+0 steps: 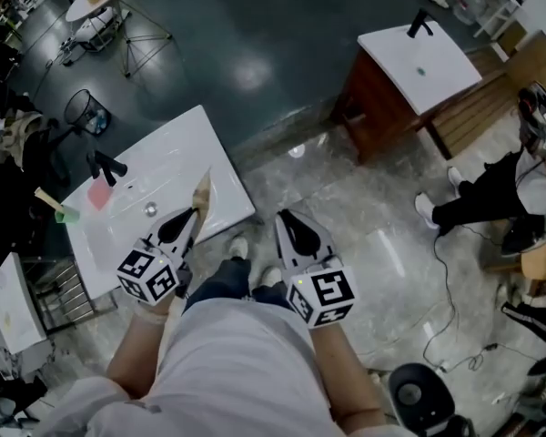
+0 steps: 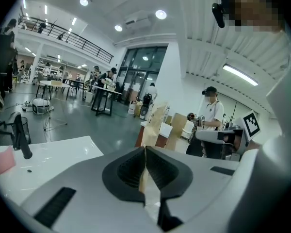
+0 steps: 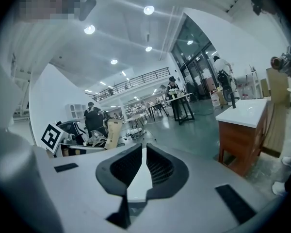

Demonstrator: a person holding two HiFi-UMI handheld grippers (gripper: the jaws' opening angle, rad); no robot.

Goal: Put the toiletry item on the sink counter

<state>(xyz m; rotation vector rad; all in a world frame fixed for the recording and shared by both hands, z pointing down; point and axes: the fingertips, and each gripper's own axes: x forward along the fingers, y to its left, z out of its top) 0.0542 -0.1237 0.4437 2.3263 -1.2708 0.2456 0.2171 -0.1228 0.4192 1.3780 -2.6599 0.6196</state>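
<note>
Right hand-held gripper (image 1: 287, 221): jaws together, nothing between them. Left hand-held gripper (image 1: 184, 228) is clamped on a beige tube (image 1: 201, 197). The tube pokes out past the jaw tips, seen over the near edge of the white sink counter (image 1: 177, 167). Farther back on the counter are a pink pad (image 1: 99, 194) and a black faucet (image 1: 106, 166).

- grey two-jaw right gripper (image 3: 143, 152): black ribbed jaws closed against each other; nothing between them;
- right of frame: brown wooden cabinet with white sink top (image 3: 242, 130); black tap (image 3: 231, 101) standing on it;
- left, beyond the jaws: tan flat pack (image 3: 112, 134), upright.
</note>
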